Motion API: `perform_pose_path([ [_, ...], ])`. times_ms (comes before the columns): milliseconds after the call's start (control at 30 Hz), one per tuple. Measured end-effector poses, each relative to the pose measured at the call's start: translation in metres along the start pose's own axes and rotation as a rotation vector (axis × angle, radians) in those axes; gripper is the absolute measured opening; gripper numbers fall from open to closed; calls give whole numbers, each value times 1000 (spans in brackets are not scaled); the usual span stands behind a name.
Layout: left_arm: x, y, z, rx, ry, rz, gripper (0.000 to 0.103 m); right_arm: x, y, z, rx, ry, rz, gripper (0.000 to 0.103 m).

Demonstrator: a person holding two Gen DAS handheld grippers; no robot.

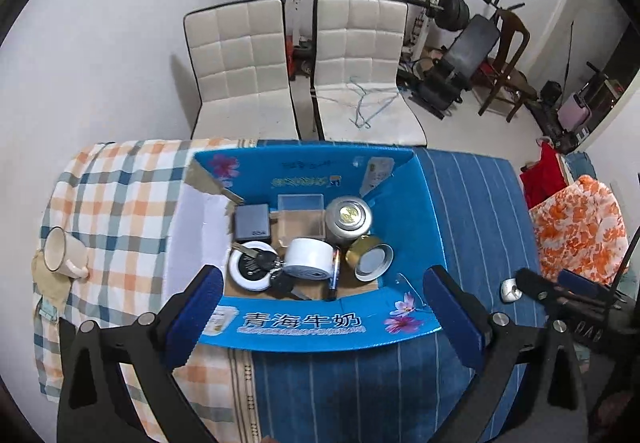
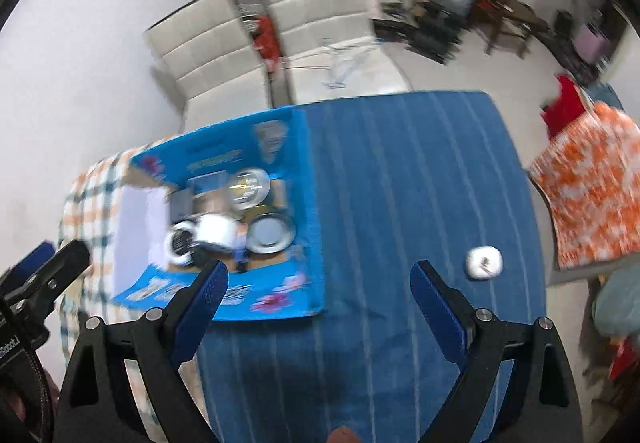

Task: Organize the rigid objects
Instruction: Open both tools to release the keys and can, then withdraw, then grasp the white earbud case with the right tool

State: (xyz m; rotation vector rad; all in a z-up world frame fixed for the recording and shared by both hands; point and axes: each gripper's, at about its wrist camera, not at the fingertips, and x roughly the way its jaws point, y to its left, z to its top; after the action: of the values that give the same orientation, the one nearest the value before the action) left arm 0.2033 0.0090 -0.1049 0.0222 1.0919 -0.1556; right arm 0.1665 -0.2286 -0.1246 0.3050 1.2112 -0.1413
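Left gripper (image 1: 324, 303): I see jaws wide, empty, above the blue box (image 1: 404, 211)
Right gripper (image 2: 320, 295): mine gapes, nothing held
White round thing (image 2: 483, 262): alone on striped cloth (image 2: 400, 183)

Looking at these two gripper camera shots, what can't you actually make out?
- Right wrist view: contents of the blue cardboard box are smeared by motion blur.
- Left wrist view: small white round object partly hidden behind the right gripper's finger.
- Left wrist view: black marker pen partly hidden under the white tape roll.
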Motion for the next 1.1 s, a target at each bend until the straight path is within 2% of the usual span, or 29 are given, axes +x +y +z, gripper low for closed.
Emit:
perform_pose_path([
  [267, 95, -17, -3, -55, 139, 3, 102, 88, -125, -16, 313, 120, -130, 95],
  [400, 130, -30, -2, -54, 193, 2, 102, 142, -177, -31, 453, 176, -174, 95],
  [500, 150, -35, 0, -45, 225, 11, 102, 168, -199, -33, 513, 189, -186, 95],
  [600, 167, -40, 2, -36, 260, 14, 102, 188, -205, -31, 510, 206, -210, 94],
  [667, 172, -43, 4, -25, 267, 22, 102, 202, -205, -28, 498, 234, -227, 89],
  [700, 173, -44, 4, -21, 271, 23, 102, 206, -207, -27, 496, 240, -232, 82],
  [733, 174, -45, 4, -20, 273, 24, 102, 212, -208, -27, 494, 247, -249, 79],
  [800, 176, -47, 4, -15, 284, 24, 102, 209, -208, -23, 492, 202, -269, 73],
  [867, 176, -49, 3, -7, 286, 25, 102, 207, -202, -19, 458, 195, -269, 60],
  [1100, 163, -49, -4, 3, 271, 18, 102, 196, -185, -25, 393, 224, -235, 60],
])
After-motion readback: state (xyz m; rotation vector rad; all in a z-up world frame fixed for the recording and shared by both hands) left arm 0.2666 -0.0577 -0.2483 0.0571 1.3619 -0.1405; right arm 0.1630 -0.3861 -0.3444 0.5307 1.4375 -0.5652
